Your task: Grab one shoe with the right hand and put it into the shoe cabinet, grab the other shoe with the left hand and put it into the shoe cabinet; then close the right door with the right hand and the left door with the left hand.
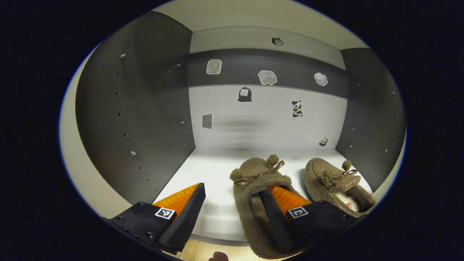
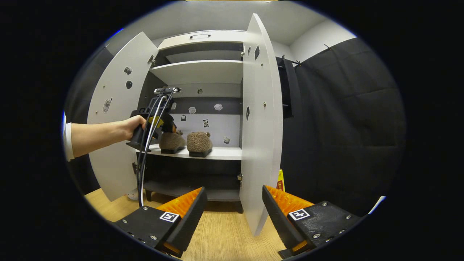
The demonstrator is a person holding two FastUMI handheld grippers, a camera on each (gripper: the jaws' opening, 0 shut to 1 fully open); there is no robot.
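Note:
Two brown fuzzy slippers stand side by side on the cabinet's white shelf (image 1: 210, 174). My left gripper (image 1: 232, 190) is open. One of its fingers (image 1: 275, 217) sits inside the mouth of the left slipper (image 1: 253, 177), and the other finger is out on the bare shelf. The right slipper (image 1: 326, 177) stands free beside it. In the right gripper view a hand holds the left gripper (image 2: 152, 123) at the left slipper (image 2: 172, 142), next to the right slipper (image 2: 199, 143). My right gripper (image 2: 233, 189) hangs open and empty, low before the open right door (image 2: 259, 127).
The left door (image 2: 116, 127) is swung wide open. A shelf above (image 2: 203, 70) and a dark one below (image 2: 181, 186) frame the slippers' shelf. A cable (image 2: 141, 163) hangs from the left gripper. Wooden floor (image 2: 224, 232) lies in front; black cloth (image 2: 337, 127) hangs to the right.

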